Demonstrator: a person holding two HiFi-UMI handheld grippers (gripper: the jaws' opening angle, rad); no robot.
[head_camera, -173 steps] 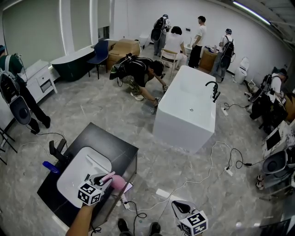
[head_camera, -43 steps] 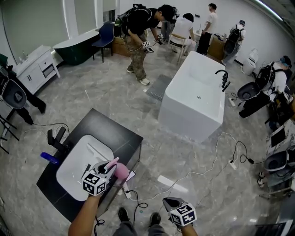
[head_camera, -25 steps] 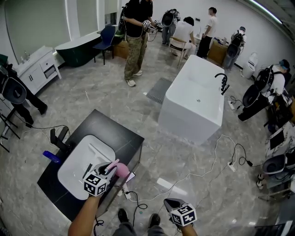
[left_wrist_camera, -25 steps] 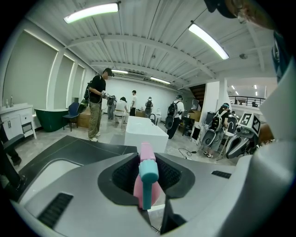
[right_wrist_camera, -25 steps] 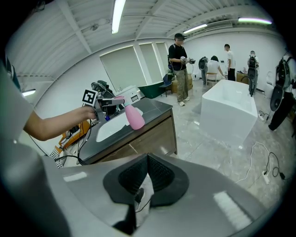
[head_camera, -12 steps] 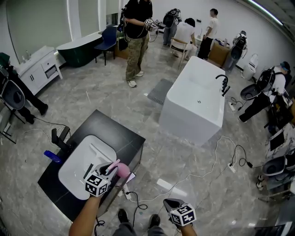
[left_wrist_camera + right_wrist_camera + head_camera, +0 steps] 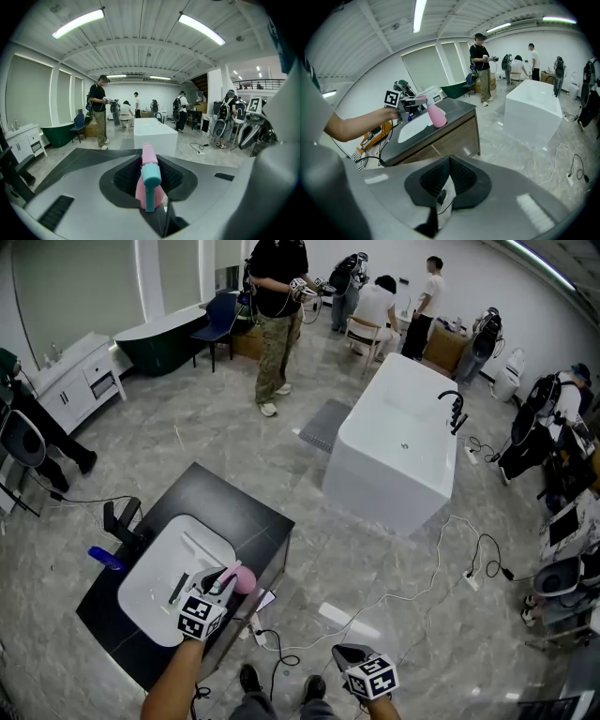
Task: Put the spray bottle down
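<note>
The left gripper [image 7: 221,585], held in the person's left hand, is clamped on the neck of a pink plastic spray bottle with a teal trigger head [image 7: 151,174]. The bottle leans a little between the jaws. In the right gripper view its rounded base sits at, or just above, the top of a dark rectangular vanity counter [image 7: 211,498]. Whether it rests there cannot be told. The bottle stands close to the counter's front edge, just beside an oval white sink basin [image 7: 155,577] set into the top. The right gripper [image 7: 449,176] hangs low and well apart from the counter, its jaws pressed together on nothing. Below the counter's edge lies a grey marble-patterned floor [image 7: 309,559] with white cables [image 7: 375,610] trailing across it. The main danger seems to be letting go while the bottle leans. It could tip and roll off the near edge to the floor, or slide into the basin. Because the jaws grip near the trigger, extra pressure might also fire a spray. Setting the base flat and further in from the edge looks safer.
</note>
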